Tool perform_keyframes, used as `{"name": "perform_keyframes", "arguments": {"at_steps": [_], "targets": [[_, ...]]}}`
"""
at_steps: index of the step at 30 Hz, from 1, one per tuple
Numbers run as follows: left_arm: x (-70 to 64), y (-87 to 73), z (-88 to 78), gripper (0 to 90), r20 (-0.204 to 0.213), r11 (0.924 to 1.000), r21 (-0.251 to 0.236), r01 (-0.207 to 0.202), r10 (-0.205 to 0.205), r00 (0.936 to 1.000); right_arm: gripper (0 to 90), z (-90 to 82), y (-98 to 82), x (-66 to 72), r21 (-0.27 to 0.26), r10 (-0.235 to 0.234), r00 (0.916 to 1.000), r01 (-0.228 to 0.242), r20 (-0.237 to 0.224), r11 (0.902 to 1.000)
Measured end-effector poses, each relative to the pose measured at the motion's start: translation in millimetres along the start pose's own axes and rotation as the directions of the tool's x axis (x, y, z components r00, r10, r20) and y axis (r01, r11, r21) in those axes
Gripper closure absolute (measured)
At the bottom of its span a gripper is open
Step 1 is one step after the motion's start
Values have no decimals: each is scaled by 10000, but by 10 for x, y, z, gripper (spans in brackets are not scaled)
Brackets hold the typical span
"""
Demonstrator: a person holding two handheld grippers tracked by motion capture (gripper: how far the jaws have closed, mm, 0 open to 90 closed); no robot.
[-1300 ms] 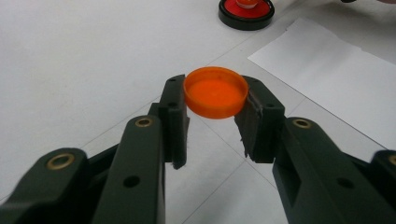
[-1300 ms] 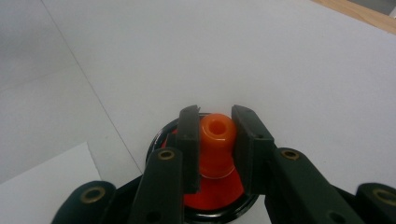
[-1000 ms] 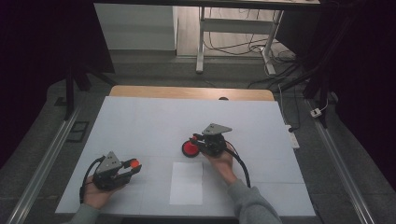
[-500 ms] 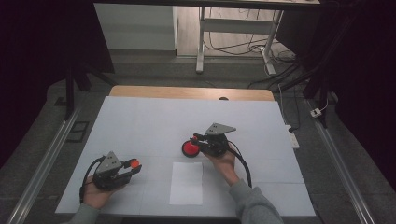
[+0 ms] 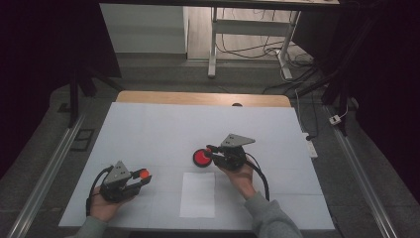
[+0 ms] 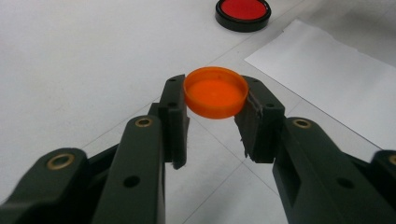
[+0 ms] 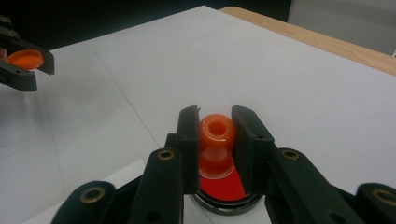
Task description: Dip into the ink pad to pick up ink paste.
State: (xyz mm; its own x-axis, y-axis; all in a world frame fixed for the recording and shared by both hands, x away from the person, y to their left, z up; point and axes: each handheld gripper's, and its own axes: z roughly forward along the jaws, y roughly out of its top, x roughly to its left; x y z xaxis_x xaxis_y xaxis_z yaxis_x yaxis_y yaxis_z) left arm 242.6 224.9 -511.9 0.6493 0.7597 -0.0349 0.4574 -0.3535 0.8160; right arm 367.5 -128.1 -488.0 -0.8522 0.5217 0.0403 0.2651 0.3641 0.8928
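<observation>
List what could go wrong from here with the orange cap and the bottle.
1. The left gripper pinches the orange cap only at its rim, near the jaw tips; a bump could flick it out.
2. The right gripper holds the small orange bottle over the red dish with its mouth uncapped; tilting might spill whatever is inside.
3. The cap is far from the bottle, so aligning them may take care.
</observation>
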Motion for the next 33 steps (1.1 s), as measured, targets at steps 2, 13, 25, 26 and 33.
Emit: {"name": "perform_keyframes", "arguments": {"at_steps": [2,13,25,26,33], "targets": [[6,-2,0,644,2,10000,-15,18,-18,10000,721,-20,-5,3,-27,22,10000,-22,-4,10000],[9,5,-18,644,43,9999,-108,-9,10,10000,721,-91,-56,62,26,120,9998,-119,-186,9999],[-5,6,-2,644,-25,10000,-10,-78,78,10000,720,-236,-62,94,-152,256,9990,-262,-366,9995],[-1,5,1,644,-18,10000,7,-71,71,10000,720,-242,-68,100,-191,308,9988,-316,-384,9993],[3,2,3,644,17,10000,-17,-52,52,10000,720,-321,-89,119,-212,374,9985,-383,-406,9990]]}}
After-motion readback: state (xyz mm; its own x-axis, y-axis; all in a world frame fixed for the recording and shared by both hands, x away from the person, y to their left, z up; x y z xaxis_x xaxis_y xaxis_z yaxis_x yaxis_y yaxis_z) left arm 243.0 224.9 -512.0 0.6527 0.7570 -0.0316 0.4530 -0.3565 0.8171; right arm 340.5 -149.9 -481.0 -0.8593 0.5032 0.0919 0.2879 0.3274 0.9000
